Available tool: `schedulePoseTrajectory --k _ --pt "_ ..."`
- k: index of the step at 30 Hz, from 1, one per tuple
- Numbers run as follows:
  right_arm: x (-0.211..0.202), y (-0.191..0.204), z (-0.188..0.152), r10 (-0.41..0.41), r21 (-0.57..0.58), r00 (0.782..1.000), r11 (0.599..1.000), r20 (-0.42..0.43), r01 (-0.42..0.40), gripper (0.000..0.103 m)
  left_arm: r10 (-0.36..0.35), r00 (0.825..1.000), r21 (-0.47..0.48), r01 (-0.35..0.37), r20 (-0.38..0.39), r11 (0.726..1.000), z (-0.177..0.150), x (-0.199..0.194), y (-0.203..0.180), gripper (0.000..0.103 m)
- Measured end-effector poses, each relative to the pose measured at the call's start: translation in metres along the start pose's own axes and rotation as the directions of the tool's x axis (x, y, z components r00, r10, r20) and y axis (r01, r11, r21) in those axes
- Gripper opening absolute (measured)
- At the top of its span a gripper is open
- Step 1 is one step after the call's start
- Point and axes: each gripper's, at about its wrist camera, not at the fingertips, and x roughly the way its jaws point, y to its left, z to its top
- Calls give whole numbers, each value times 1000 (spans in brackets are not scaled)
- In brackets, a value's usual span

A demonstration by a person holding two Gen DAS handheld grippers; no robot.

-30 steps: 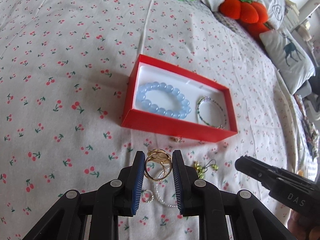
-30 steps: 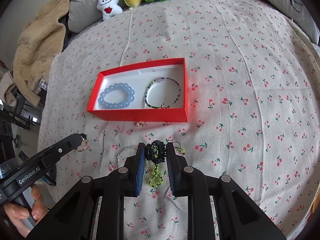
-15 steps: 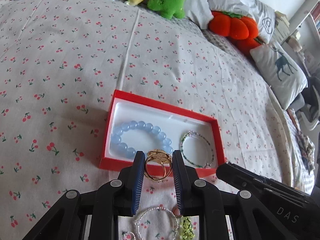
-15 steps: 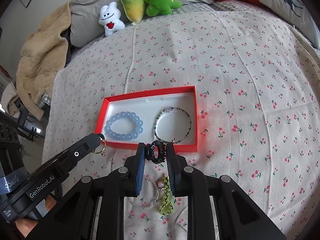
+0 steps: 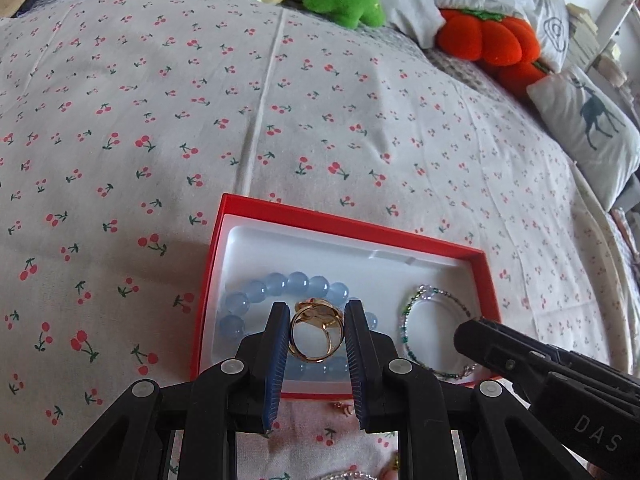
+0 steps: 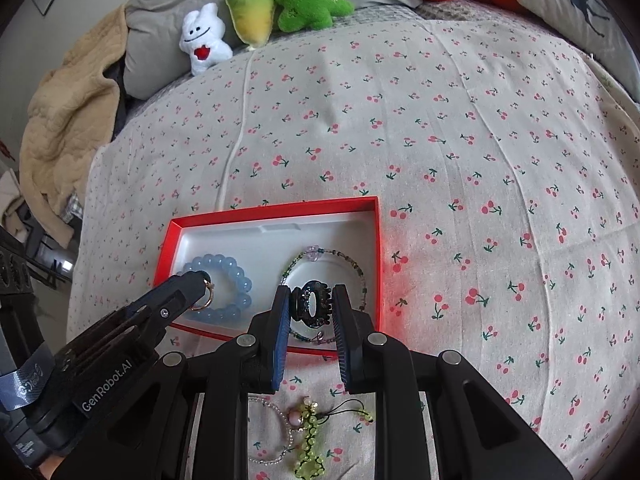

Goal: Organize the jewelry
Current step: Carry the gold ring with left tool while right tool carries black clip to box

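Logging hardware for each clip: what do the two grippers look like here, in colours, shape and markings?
Both are matte black plastic linkages with silver rivets and two flat fingers lined with ribbed blue pads. The left gripper reads "GenRobot.AI" in white along its side in the right wrist view, with a strip of silver tape behind. The right gripper shows "DAS" in pale letters in the left wrist view. No cables or sleeves show.

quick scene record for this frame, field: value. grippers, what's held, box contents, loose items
left gripper: shut on gold ring, over the blue bead bracelet
right gripper: shut on black hair claw, over the thin beaded bracelet
red box: open, white liner, holds both bracelets
loose on bedsheet: pearl bracelet, green charm, near side of box
background: plush toys at bed head
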Motion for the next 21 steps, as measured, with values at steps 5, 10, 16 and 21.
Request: schedulePoseTrajectory --k 5,10,16,21 --pt "8 -5 2 -9 2 1000 1000 -12 9 22 13 1000 -2 -13 -11 1000 -1 7 3 22" --pt "10 -6 1 -2 2 1000 1000 -19 2 22 26 1000 6 -26 -6 1000 -1 7 1 23" --pt "8 -9 1 31 23 999 999 -13 -31 25 20 1000 -3 -20 -6 1000 -1 2 2 31" --pt "-7 -11 1 40 31 999 999 8 -40 40 22 1000 5 -22 22 1000 0 -15 0 44"
